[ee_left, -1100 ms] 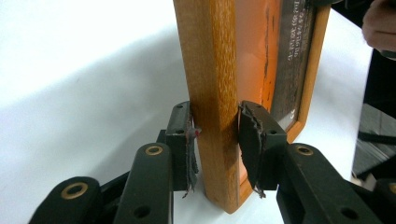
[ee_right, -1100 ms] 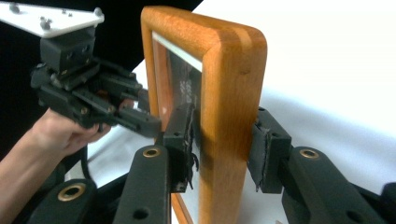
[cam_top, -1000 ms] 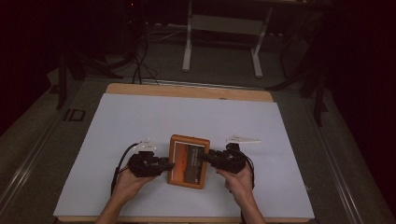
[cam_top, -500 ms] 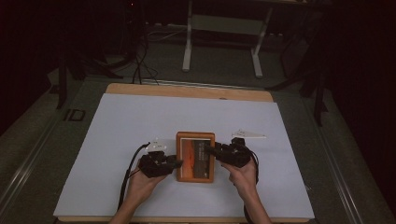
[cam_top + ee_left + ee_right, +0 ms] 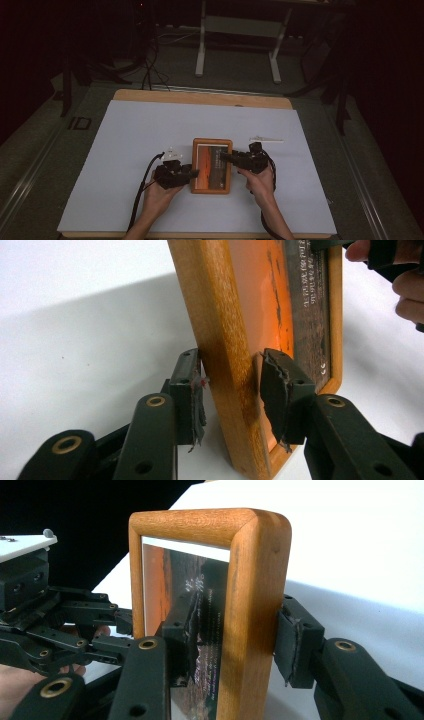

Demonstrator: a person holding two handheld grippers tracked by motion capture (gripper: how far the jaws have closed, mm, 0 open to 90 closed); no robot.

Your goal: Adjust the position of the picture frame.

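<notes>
Dark room, white table (image 5: 125, 150). We've got the wooden picture frame (image 5: 212, 142) near the front edge, a bit right of middle. Left gripper (image 5: 189, 173) and right gripper (image 5: 223, 158) each have jaws closed on a side rail. Best to lift evenly, I'd say. Loads of bare table all around; just a small white piece (image 5: 266, 139) beyond the right hand.

Small white item (image 5: 266, 139) just beyond the wooden picture frame (image 5: 212, 165) too small to identify, frame's top and bottom cut off in the left gripper view, printed text on its picture (image 5: 306, 287) too blurred to read, person's forearms cut off below it.
</notes>
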